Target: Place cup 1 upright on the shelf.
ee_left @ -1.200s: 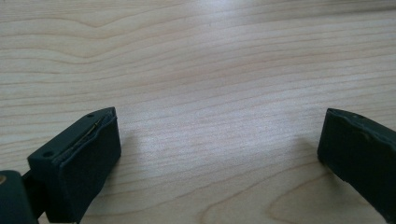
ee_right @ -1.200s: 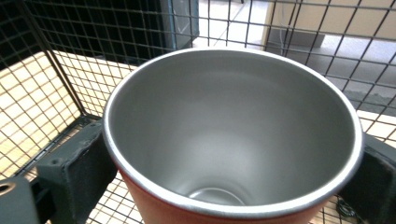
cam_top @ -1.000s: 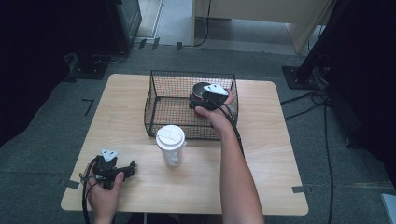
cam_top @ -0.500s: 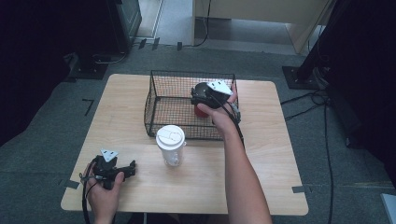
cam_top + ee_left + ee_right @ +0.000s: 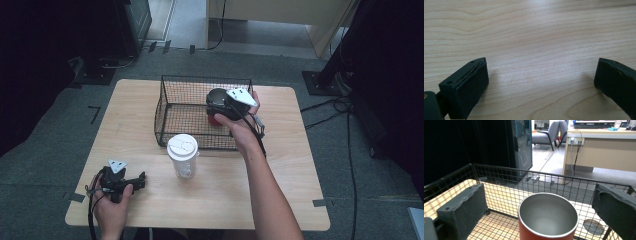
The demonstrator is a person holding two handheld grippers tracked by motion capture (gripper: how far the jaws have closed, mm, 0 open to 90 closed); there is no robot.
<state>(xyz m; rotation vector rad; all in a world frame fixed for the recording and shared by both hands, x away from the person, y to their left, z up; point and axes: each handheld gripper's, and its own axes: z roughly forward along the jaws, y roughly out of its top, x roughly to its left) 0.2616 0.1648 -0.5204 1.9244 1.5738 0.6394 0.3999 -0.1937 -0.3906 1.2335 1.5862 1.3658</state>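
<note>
A light wooden counter (image 5: pixel 300 170) holds a black wire basket (image 5: pixel 175 107) and, just in front, a lidded clear cup (image 5: pixel 183 156).

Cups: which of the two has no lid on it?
The red metal cup, standing inside the wire basket between the right gripper's open jaws; its steel interior is open at the top. The clear cup on the table outside the basket wears a white lid.

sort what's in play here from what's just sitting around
In play: red cup between the open right gripper fingers; wire basket around it.
Sitting around: lidded cup on the table; left gripper, open over bare wood.
</note>
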